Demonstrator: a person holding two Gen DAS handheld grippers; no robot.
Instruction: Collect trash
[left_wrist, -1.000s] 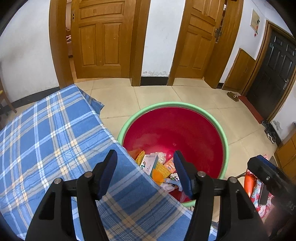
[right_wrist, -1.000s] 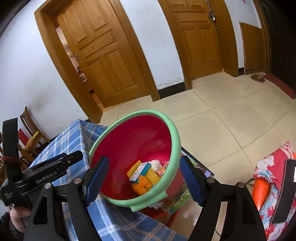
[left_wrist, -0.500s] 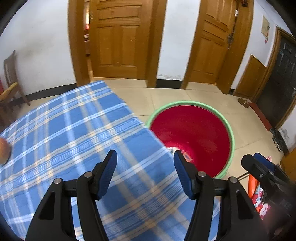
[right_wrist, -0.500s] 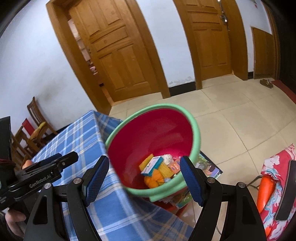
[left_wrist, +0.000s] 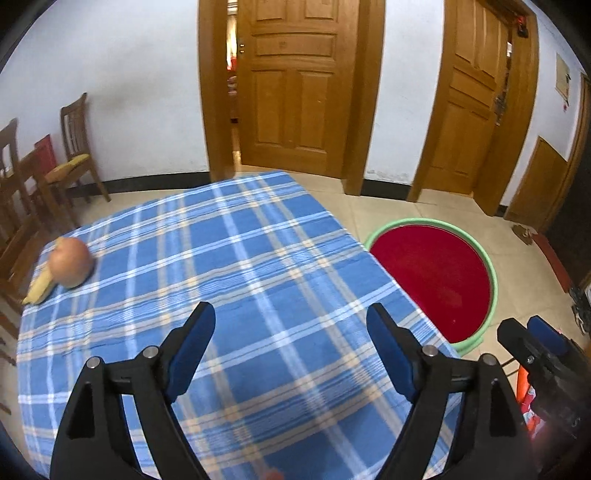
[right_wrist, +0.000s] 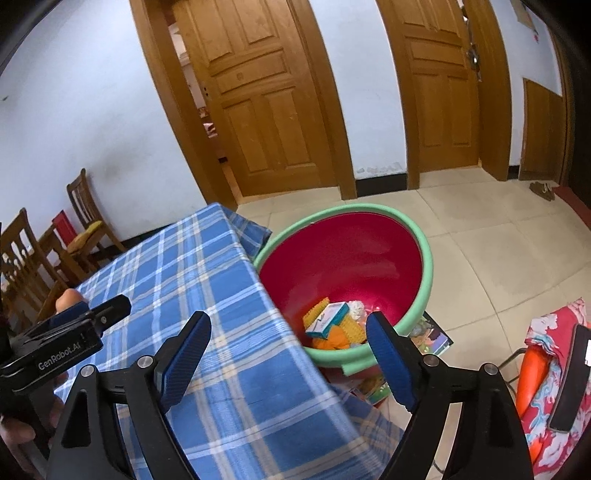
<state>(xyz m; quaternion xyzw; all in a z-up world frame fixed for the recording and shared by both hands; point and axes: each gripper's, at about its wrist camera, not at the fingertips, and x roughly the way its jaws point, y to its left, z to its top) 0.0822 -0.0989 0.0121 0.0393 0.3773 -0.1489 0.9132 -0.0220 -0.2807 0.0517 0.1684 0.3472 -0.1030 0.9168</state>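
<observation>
Both grippers empty over the table, trash basin beside it

The left gripper (left_wrist: 291, 347) hovers with its 2 fingers wide apart and nothing between them, aimed across the blue plaid tablecloth (left_wrist: 229, 258); an apple (left_wrist: 70, 262) and a banana peel (left_wrist: 38, 290) lie well beyond its left finger, likely the next pickup. The right gripper (right_wrist: 288, 350), fingers likewise spread and empty, faces the red basin (right_wrist: 343, 254), which sits low just beside the table edge so scraps can drop in; collected trash (right_wrist: 328, 325) lies between and beyond its fingertips.
</observation>
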